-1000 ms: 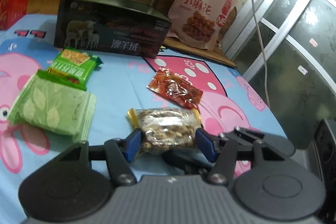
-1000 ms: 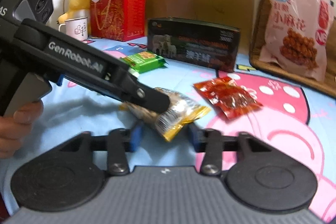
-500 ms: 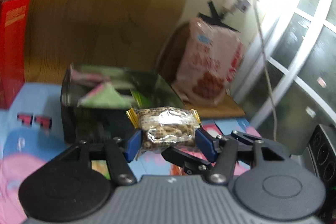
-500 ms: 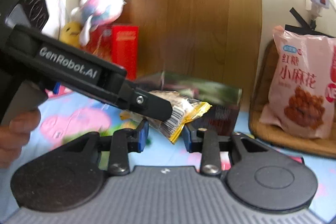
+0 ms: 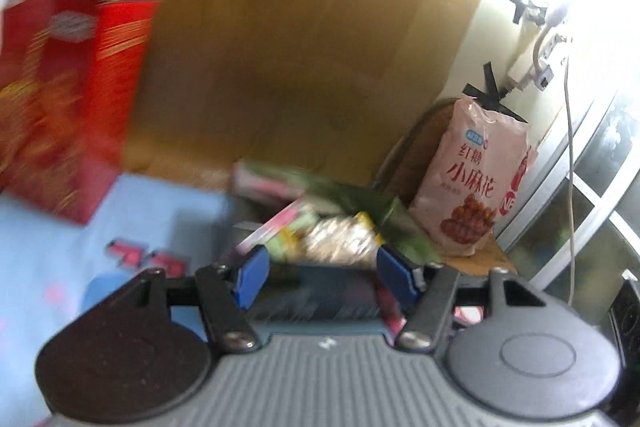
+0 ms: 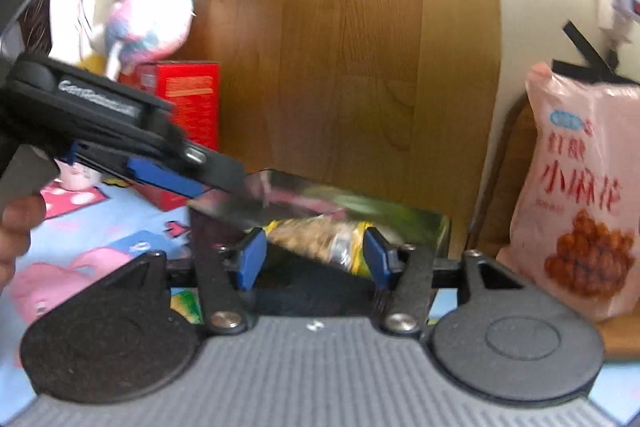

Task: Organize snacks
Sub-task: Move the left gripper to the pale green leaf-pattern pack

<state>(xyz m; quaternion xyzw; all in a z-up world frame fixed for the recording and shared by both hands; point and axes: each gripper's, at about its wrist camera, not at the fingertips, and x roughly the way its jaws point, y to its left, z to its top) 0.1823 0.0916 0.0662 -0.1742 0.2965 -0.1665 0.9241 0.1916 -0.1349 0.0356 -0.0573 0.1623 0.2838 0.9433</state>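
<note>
A: What is sitting nearest in the left wrist view?

B: The left gripper [image 5: 320, 273], its blue pads spread. The clear peanut packet with yellow ends [image 5: 340, 241] is lying between them, but that picture is blurred, so I cannot tell if the pads are touching it. Its jaws have just been opening.

A: And the right one?

B: The right gripper [image 6: 314, 259] is standing spread too, having just been opening. The same peanut packet [image 6: 320, 239] is lying tilted between its pads, over the open top of the dark box [image 6: 420, 227]. The left gripper [image 6: 192, 183] is reaching in from the left there, with a person's hand [image 6: 16, 227] gripping its handle.

A: What is lying inside the box?

B: Pink and green wrappers [image 5: 304, 203], smeared by motion.

A: And farther back?

B: The box is resting on a blue cartoon-print sheet [image 6: 100, 223]. Behind it a red carton [image 6: 188, 99] is standing at the left with a pink plush toy [image 6: 148, 19] on top, and a pink bag of fried dough twists [image 6: 584, 195] is leaning at the right, against a wooden panel [image 6: 340, 47].
</note>
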